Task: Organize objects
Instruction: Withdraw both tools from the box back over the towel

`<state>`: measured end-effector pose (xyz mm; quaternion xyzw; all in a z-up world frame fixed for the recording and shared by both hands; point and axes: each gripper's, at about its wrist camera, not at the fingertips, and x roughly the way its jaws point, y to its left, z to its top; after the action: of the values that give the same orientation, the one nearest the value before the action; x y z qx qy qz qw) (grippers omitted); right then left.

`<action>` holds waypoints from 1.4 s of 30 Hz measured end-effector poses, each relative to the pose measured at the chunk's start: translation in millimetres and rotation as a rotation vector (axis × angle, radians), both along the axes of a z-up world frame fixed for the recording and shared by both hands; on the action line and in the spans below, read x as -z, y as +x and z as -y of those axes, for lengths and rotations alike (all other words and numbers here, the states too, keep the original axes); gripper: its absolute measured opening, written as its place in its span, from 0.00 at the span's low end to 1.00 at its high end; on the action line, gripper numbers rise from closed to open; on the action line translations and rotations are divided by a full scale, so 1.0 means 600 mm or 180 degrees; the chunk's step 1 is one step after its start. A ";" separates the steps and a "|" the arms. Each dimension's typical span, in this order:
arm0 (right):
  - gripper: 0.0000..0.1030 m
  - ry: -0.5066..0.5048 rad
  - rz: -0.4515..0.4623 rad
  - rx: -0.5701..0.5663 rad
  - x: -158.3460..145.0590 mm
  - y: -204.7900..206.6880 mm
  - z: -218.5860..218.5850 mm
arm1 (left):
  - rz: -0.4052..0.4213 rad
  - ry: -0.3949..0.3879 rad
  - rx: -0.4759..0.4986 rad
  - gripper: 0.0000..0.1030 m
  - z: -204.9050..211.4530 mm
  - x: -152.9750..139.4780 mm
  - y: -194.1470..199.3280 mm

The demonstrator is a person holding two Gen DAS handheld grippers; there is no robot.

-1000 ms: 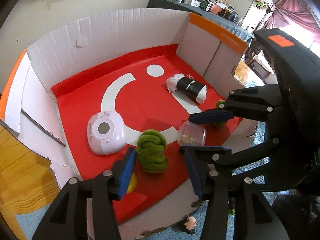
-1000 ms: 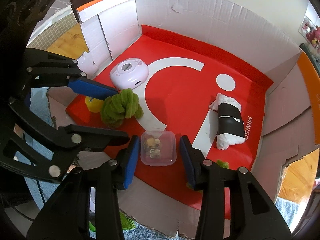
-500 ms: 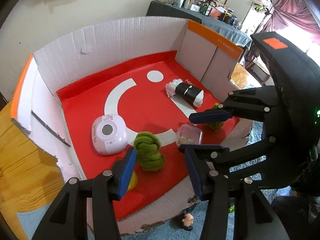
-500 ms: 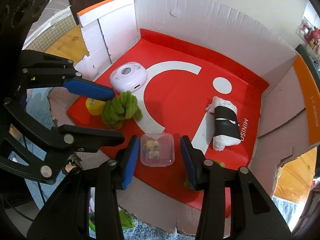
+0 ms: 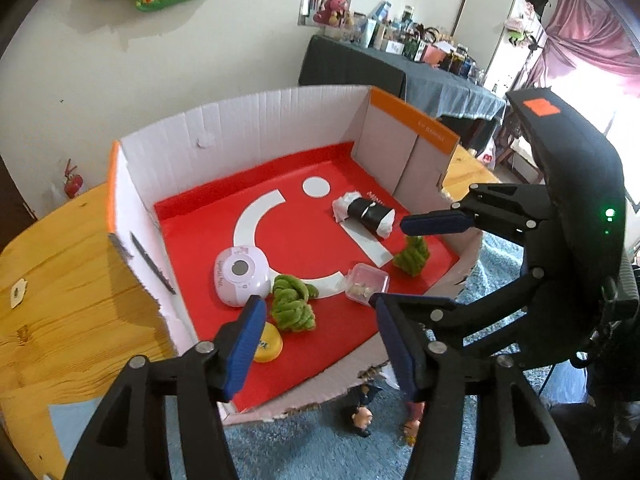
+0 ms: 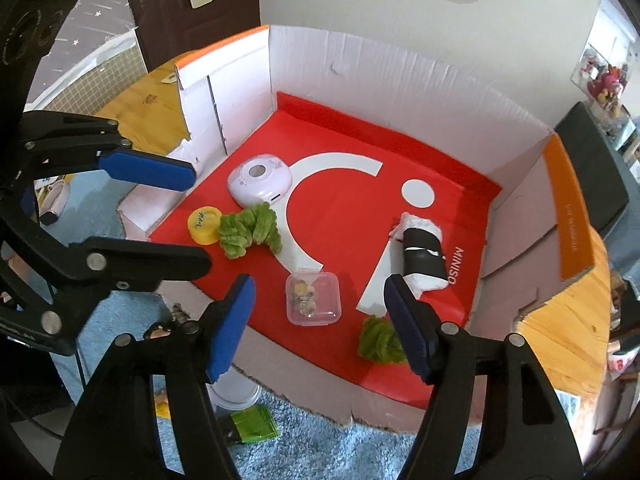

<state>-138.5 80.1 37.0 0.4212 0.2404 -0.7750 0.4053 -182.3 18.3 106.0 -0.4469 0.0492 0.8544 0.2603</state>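
Cardboard tray (image 6: pixel 400 60) with red floor: both tongs spread wide, empty.
Right gripper (image 6: pixel 320 316) and left gripper (image 5: pixel 320 344) hover low; clear box (image 6: pixel 313 299) at lower centre looks light, rigid, slick; pinch flat sides.

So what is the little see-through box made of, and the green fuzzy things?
The little box looks like clear glossy plastic: its contents show through the lid. The green fuzzy things look like soft matte chenille or yarn, bunched in ridges, though I can't be sure.

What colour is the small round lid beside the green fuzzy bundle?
Yellow. The lid shows best in the right wrist view, touching the green bundle.
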 end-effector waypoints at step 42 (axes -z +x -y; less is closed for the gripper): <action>0.90 -0.0698 -0.0334 0.0753 -0.054 0.145 -0.126 | -0.0755 0.0282 -0.0900 0.96 0.061 -0.039 0.188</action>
<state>-51.7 155.6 69.2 0.3588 0.1239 -0.8598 0.3416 -69.6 -18.4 129.1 -0.3336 -0.0214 0.9306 0.1494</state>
